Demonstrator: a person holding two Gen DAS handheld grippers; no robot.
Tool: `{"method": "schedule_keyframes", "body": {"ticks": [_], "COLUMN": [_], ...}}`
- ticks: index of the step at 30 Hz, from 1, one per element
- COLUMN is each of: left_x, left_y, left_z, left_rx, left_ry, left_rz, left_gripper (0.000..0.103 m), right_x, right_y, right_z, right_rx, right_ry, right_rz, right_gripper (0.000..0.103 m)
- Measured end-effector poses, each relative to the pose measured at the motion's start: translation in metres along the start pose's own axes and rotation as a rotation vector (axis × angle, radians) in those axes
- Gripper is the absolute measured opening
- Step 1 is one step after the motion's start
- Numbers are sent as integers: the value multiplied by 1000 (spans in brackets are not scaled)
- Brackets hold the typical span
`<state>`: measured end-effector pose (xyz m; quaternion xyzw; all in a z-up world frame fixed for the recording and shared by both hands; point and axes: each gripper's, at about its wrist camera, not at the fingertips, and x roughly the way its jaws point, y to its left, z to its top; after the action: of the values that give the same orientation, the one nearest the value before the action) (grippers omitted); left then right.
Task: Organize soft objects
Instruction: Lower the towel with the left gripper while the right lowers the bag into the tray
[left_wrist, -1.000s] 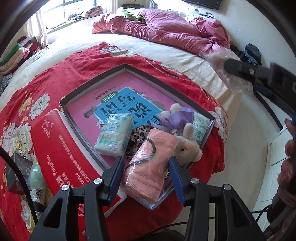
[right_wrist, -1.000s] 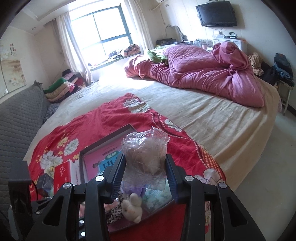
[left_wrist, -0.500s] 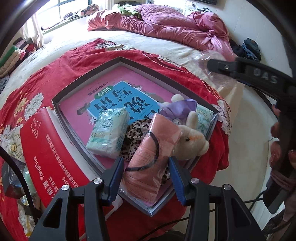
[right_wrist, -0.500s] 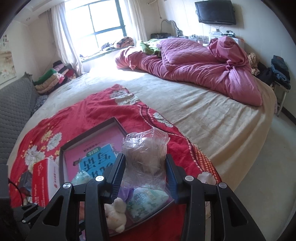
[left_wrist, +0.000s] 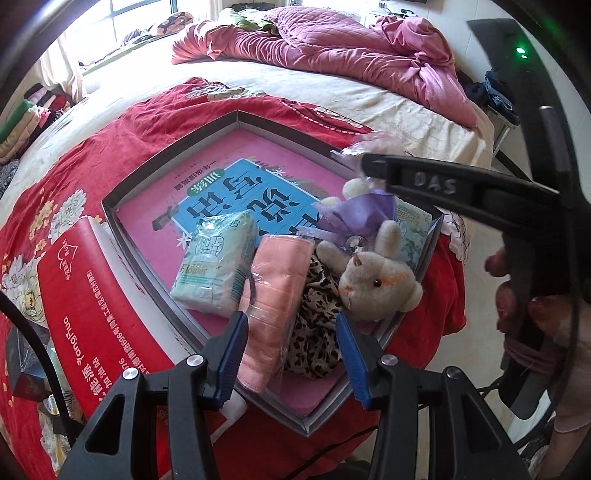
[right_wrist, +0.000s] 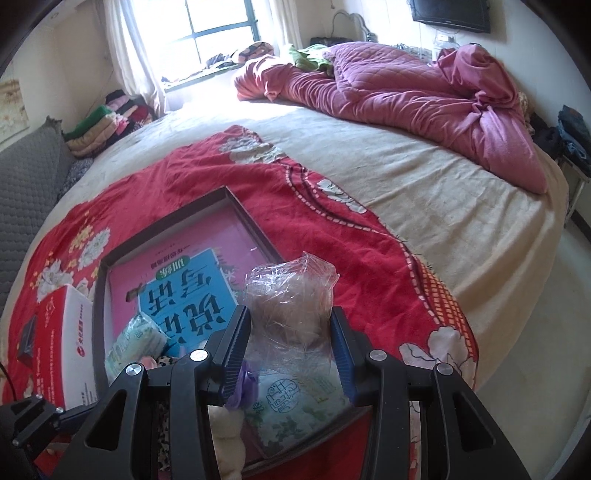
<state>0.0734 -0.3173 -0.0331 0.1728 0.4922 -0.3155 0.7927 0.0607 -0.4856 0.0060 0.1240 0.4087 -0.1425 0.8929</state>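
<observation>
Inside tray: two tissue packs, one plush rabbit, one pink towel.

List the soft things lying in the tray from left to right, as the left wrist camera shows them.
Green tissue pack → pink towel roll → leopard-print cloth → plush rabbit. The purple bow and the second tissue pack behind the rabbit overlap too much to order.

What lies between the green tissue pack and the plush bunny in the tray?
In the left wrist view, the wrapped pink towel lies between the tissue pack and the bunny, over leopard-print fabric.
</observation>
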Motion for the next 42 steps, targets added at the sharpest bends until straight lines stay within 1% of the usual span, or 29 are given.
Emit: {"method": "schedule_keyframes", "body": {"ticks": [6, 11, 19, 21, 22, 23, 25, 28, 33, 35, 38, 40, 42], "left_x": [1, 2, 2, 1, 2, 2, 3, 4, 4, 3, 3, 3, 3], "left_y": [0, 0, 2, 2, 2, 2, 2, 1, 3, 5, 10, 11, 13], "left_z": [0, 1, 1, 1, 1, 1, 1, 2, 4, 5, 9, 10, 11], "left_rx": [1, -1, -4, -6, -7, -7, -6, -5, -18, -35, -60, -74, -83], "left_ry": [1, 4, 3, 3, 2, 2, 3, 5, 1, -5, -11, -16, -19], "left_rz": [-2, -4, -5, -4, -4, -1, 3, 11, 4, -8, -28, -29, -30], "left_gripper": [50, 50, 50, 50, 50, 50, 50, 50, 51, 56, 60, 62, 63], "right_x": [18, 27, 28, 28, 27, 26, 22, 15, 1, -4, -13, -18, -21], "right_y": [8, 12, 14, 15, 14, 14, 12, 8, 0, -3, -8, -12, -14], "right_z": [-3, -4, -3, -3, -2, -2, -2, -2, -2, -2, -1, -1, -1], "right_rx": [-9, -19, -27, -27, -28, -30, -28, -13, 11, 25, 46, 58, 67], "right_ry": [48, 59, 61, 61, 59, 57, 48, 34, 6, -4, -19, -29, -32], "right_rz": [36, 22, 14, 8, -1, -7, -1, -9, -9, -2, 7, 9, 9], "right_gripper": [45, 46, 46, 49, 54, 56, 57, 68, 68, 68, 69, 69, 69]}}
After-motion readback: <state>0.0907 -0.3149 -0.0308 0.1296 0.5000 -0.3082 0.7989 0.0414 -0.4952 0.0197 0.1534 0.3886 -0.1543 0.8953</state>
